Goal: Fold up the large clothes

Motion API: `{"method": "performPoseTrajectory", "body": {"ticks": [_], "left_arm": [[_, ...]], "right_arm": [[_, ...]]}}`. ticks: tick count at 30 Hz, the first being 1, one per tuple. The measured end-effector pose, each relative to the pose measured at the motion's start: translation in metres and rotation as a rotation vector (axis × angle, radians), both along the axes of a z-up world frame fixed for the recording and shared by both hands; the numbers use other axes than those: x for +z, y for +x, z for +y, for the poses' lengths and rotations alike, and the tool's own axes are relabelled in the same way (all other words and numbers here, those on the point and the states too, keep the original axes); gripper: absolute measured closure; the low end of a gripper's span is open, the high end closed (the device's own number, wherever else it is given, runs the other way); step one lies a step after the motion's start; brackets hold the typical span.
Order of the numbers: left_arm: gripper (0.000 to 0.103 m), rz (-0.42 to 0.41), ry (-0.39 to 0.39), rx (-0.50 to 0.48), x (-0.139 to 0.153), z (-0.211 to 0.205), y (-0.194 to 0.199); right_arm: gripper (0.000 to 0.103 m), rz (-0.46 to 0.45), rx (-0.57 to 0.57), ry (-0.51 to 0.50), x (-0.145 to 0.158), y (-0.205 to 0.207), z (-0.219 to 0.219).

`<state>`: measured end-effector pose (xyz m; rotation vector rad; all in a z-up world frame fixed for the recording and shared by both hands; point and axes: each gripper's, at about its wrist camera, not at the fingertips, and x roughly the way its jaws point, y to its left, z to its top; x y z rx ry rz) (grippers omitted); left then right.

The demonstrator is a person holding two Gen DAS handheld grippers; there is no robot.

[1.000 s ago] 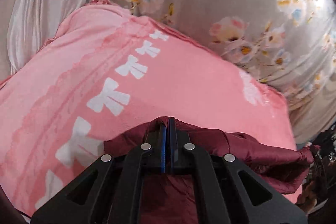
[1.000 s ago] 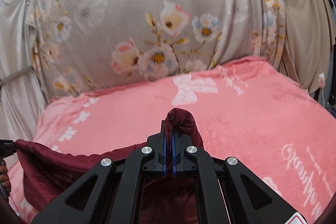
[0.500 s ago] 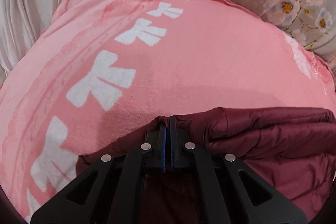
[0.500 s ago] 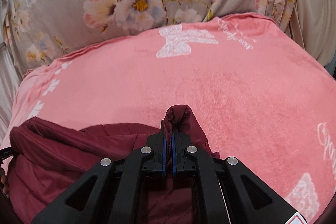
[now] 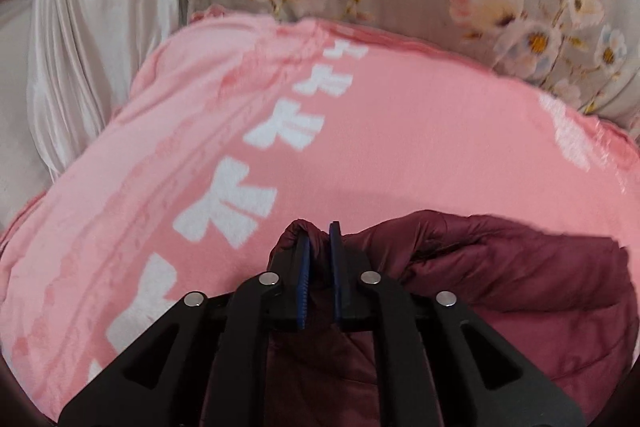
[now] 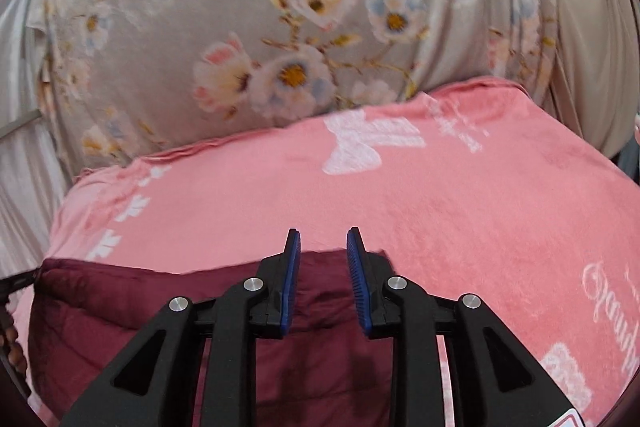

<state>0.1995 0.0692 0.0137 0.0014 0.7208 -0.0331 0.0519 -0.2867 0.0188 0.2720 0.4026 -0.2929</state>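
A maroon padded jacket [image 5: 500,267] lies folded on a pink blanket [image 5: 400,147] with white bows. My left gripper [image 5: 318,231] is at the jacket's left end and its jaws are opening. A small gap shows between the blue pads, and a fold of the jacket still sits loosely between them, draped over the left fingertip. In the right wrist view the jacket [image 6: 140,307] lies flat under my right gripper [image 6: 322,239]. Those jaws are opening too, with nothing between the pads [image 6: 290,283].
The pink blanket [image 6: 440,207] covers the whole work surface. A grey floral cloth [image 6: 240,27] hangs behind it, and pale satin drapes [image 5: 80,47] hang at the left. A dark gripper part [image 6: 16,283] shows at the jacket's left corner.
Both grippers were shut on folds of the jacket and have now parted. The fold held by the right gripper has dropped flat. Both views have drawn back, showing more floral cloth.
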Motion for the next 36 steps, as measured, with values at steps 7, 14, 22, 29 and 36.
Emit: {"method": "performPoseTrajectory", "body": {"ticks": [7, 14, 22, 29, 36], "left_arm": [[0.062, -0.227, 0.142, 0.037, 0.052, -0.061, -0.036], [0.056, -0.090, 0.030, -0.119, 0.036, -0.086, -0.028], [0.057, 0.077, 0.048, -0.123, -0.039, -0.099, 0.000], [0.057, 0.103, 0.054, -0.094, -0.062, -0.098, 0.004], [0.057, 0.088, 0.069, -0.081, -0.071, -0.099, 0.004]], "right_arm": [[0.078, 0.061, 0.184, -0.051, -0.014, 0.031, 0.061], [0.078, 0.186, 0.275, -0.034, -0.049, 0.055, 0.087], [0.080, 0.269, 0.270, -0.035, -0.069, 0.082, 0.093], [0.081, 0.302, 0.252, -0.024, -0.084, 0.093, 0.092], [0.081, 0.324, 0.238, -0.032, -0.095, 0.098, 0.095]]}}
